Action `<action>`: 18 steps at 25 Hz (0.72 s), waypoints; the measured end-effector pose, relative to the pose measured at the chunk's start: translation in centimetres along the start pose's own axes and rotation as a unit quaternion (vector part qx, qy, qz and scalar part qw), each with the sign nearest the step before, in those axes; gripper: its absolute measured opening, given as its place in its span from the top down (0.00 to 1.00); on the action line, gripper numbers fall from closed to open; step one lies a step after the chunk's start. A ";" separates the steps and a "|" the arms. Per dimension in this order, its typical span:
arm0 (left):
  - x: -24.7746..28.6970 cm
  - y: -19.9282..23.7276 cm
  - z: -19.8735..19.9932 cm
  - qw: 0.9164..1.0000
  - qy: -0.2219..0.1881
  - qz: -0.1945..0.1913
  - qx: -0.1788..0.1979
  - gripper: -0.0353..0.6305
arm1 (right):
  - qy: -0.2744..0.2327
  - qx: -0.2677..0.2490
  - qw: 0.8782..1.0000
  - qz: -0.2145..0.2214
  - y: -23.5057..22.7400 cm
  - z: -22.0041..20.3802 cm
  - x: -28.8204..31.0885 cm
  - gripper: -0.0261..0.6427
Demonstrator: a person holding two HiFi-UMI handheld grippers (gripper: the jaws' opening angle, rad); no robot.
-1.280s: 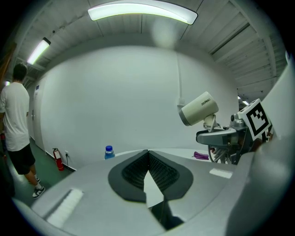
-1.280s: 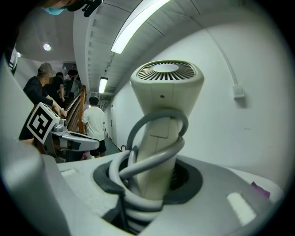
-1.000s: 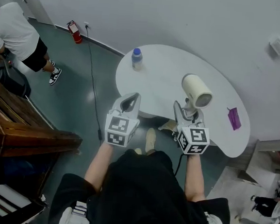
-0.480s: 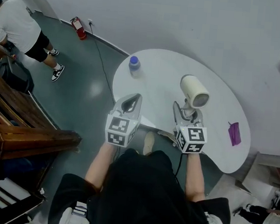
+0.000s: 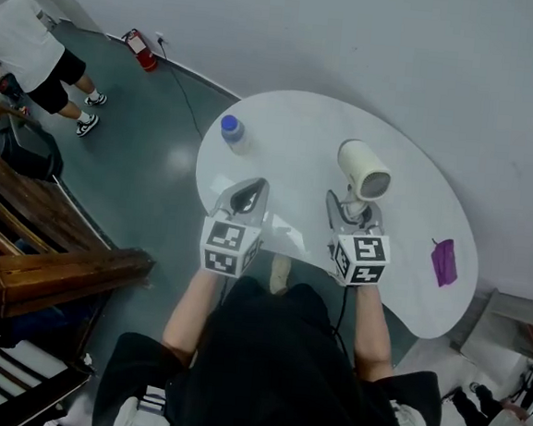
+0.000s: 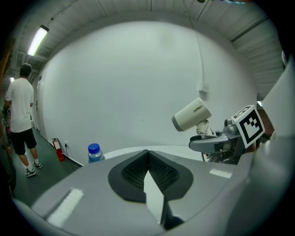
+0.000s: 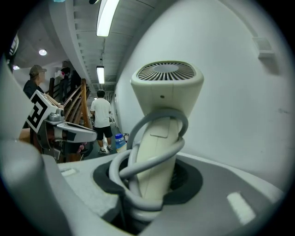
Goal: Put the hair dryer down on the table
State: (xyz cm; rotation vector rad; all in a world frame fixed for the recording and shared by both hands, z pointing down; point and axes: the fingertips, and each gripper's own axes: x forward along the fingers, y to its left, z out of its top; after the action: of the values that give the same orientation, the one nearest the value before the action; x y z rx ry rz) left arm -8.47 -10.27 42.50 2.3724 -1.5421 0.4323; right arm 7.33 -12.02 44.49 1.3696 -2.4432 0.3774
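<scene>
Both grippers have advanced farther over the table [image 5: 297,131]. The right gripper [image 5: 348,208] clasps the handle of the hair dryer [image 5: 364,173], held upright above the tabletop and not yet set down. The left gripper [image 5: 247,194] is clenched and empty. Lowering likely remains.

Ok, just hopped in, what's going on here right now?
A person is working two handheld grippers over a white table. The right gripper has its tongs closed on the handle of a cream hair dryer, with the cord wrapped round that handle. The dryer is held upright above the table, not yet set down. The left gripper is beside it, tongs shut on nothing. A blue-capped bottle and a purple item sit on the table.
</scene>
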 end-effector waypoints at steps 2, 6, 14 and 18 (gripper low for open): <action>1.3 -0.1 -0.6 1.000 0.011 0.000 -0.001 0.94 | 0.008 0.003 1.000 0.002 -1.0 -0.7 0.8 0.68; 3.5 -0.3 -1.9 0.999 0.032 -0.006 0.004 0.94 | 0.025 0.006 1.000 0.002 -2.3 -2.2 2.5 0.68; 7.7 0.2 -4.8 0.997 0.069 -0.021 0.003 0.94 | 0.064 0.017 0.998 0.001 -4.2 -6.0 6.0 0.68; 9.6 0.5 -6.1 0.996 0.085 -0.032 -0.002 0.94 | 0.079 0.026 0.997 0.001 -4.9 -7.8 7.6 0.68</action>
State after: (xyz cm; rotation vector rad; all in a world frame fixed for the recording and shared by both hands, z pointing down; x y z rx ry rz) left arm -5.84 -16.10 51.91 2.3086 -1.3879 0.5988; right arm 8.90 -17.46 54.98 1.3071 -2.3212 0.5329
